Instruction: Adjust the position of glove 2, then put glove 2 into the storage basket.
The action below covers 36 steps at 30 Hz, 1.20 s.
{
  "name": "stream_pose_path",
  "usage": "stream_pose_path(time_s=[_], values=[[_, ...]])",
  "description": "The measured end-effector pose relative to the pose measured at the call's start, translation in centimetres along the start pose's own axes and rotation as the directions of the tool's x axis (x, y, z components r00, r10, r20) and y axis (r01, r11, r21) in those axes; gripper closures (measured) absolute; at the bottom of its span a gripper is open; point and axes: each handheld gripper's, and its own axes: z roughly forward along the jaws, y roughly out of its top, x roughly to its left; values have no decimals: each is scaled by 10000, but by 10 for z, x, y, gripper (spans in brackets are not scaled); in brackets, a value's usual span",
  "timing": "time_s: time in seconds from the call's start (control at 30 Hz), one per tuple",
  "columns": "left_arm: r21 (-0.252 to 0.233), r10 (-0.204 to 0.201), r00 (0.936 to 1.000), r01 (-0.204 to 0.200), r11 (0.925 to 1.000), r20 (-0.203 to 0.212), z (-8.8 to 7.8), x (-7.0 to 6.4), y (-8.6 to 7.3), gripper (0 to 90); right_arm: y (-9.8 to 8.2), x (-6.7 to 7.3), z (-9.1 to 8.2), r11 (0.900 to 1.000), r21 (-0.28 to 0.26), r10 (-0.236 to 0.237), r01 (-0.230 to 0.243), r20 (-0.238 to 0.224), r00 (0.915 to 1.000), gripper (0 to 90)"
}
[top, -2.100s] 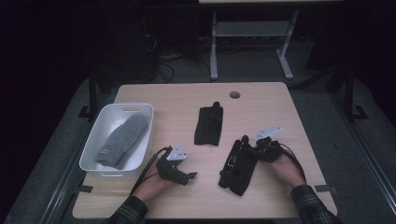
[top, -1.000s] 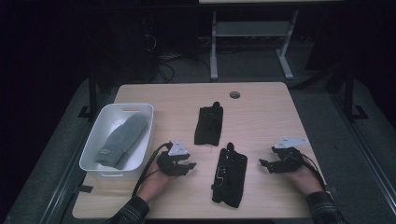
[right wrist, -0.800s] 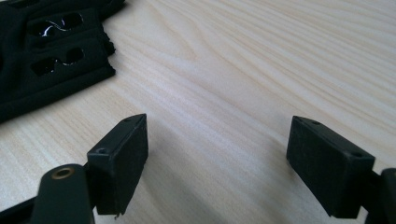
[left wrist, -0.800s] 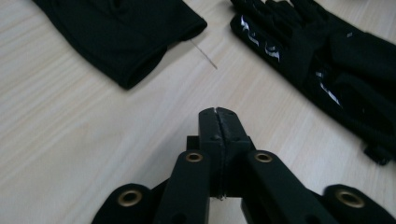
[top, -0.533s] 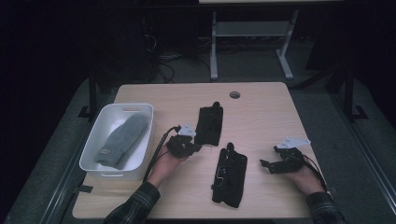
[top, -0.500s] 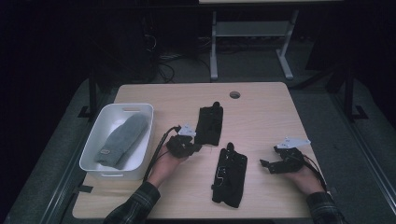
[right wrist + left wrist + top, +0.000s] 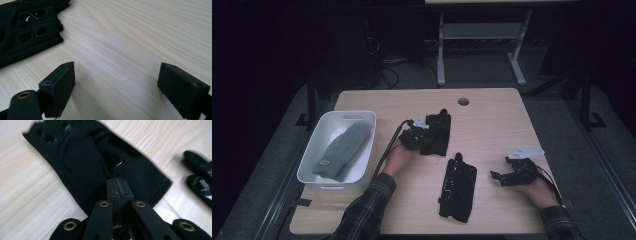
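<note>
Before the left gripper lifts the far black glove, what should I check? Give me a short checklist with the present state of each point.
1. Left gripper jaws closed: ok, they stand together.
2. Fabric of the far black glove really caught between them: cannot tell, the jaw tips lie on the glove but no pinched fold shows.
3. Near black glove apart from the far one: ok, bare table lies between them.
4. Right gripper out of the way: ok, jaws open over bare wood at the table's right, holding nothing.
5. White bin has room: ok, one grey mitten lies inside, with free space beside it.
</note>
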Motion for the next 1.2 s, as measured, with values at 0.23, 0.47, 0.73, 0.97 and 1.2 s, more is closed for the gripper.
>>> stream_pose_path(time_s=[0.23, 0.47, 0.73, 0.97, 1.2], values=[[19, -67, 10000, 67, 10000, 13, 0, -2, -1, 895, 0, 0, 0, 10000, 17, 52, -52, -14, 10000, 143], [184, -131, 9997, 128, 9997, 199, -8, -8, -8, 896, 0, 0, 0, 10000, 5, 3, -3, 17, 10000, 141], [423, -66, 9996, 54, 9991, 279, -22, -19, -21, 896, 0, 0, 0, 10000, 3, -1, 1, 21, 10000, 140], [524, 87, 9993, -106, 9986, 364, -35, -33, -35, 896, 0, 0, 0, 10000, 4, 23, -23, 18, 10000, 140], [735, 354, 9980, -392, 9965, 518, -48, -48, -48, 896, 0, 0, 0, 10000, -12, 25, -25, 28, 10000, 140]])
